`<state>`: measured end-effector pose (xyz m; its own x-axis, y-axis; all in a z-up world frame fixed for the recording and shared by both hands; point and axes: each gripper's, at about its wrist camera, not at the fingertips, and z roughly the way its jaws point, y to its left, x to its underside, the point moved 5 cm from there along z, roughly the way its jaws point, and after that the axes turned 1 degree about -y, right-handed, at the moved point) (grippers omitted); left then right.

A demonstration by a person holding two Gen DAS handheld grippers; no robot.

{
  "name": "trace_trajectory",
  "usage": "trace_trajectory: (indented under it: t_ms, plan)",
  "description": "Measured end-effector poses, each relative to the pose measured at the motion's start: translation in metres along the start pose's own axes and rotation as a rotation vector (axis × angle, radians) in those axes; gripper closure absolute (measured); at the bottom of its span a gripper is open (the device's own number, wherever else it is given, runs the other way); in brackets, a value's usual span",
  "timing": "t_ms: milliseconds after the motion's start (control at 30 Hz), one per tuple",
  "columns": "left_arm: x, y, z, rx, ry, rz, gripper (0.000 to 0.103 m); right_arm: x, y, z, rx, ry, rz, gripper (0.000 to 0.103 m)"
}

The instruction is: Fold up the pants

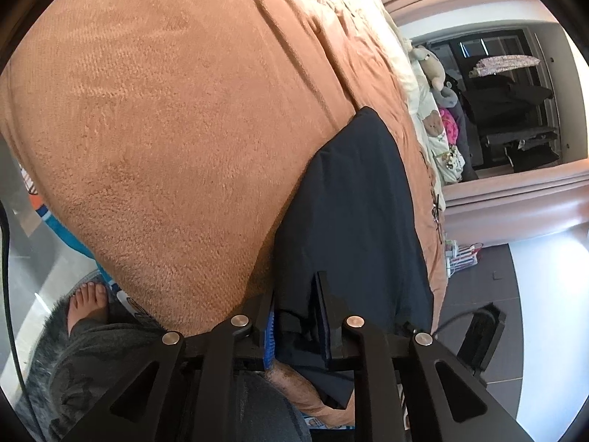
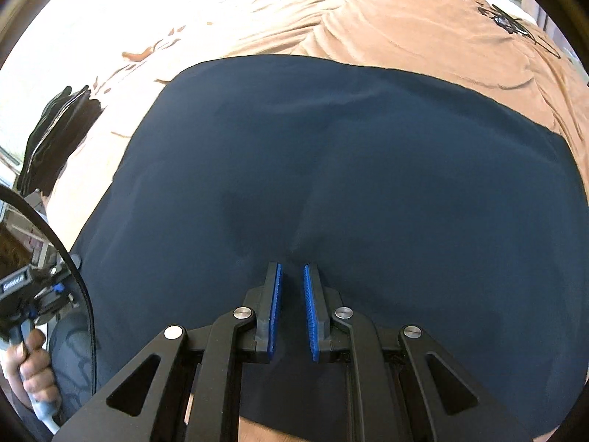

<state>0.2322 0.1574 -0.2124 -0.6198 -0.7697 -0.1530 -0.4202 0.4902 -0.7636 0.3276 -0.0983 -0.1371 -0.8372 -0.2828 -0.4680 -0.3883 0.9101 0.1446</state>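
In the left wrist view, a bare foot (image 1: 86, 304) stands on the floor at the near left, beside the bed. A wide orange-brown blanket (image 1: 176, 129) covers the bed. To its right the dark navy pants (image 1: 353, 199) lie as a long folded strip running from near to far along the bed's right edge. The left claw (image 1: 296, 316) is clenched on the near end of the pants, with fabric pinched between its blue pads. Stuffed toys (image 1: 438, 84) sit far right at the bed's end.

In the right wrist view, a hand (image 2: 35, 372) grips a handle at the near left. The pants (image 2: 368, 184) spread across the blanket (image 2: 386, 25), and the right claw (image 2: 292, 276) hovers released over their near middle, its pads apart.
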Motion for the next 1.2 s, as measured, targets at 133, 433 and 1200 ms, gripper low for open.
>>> trace_trajectory:
  t_ms: [133, 433, 1200]
  plan:
    - [-0.001, -0.001, 0.003, -0.015, 0.001, 0.009, 0.083, -0.015, -0.001, 0.011, 0.017, 0.004, 0.006, 0.093]
    - [-0.003, -0.001, 0.01, -0.014, 0.025, -0.011, 0.083, -0.042, 0.004, 0.034, 0.059, 0.003, 0.017, 0.093]
    - [-0.005, -0.003, 0.014, -0.019, 0.039, -0.001, 0.083, -0.071, -0.027, 0.007, 0.044, -0.051, 0.135, 0.093]
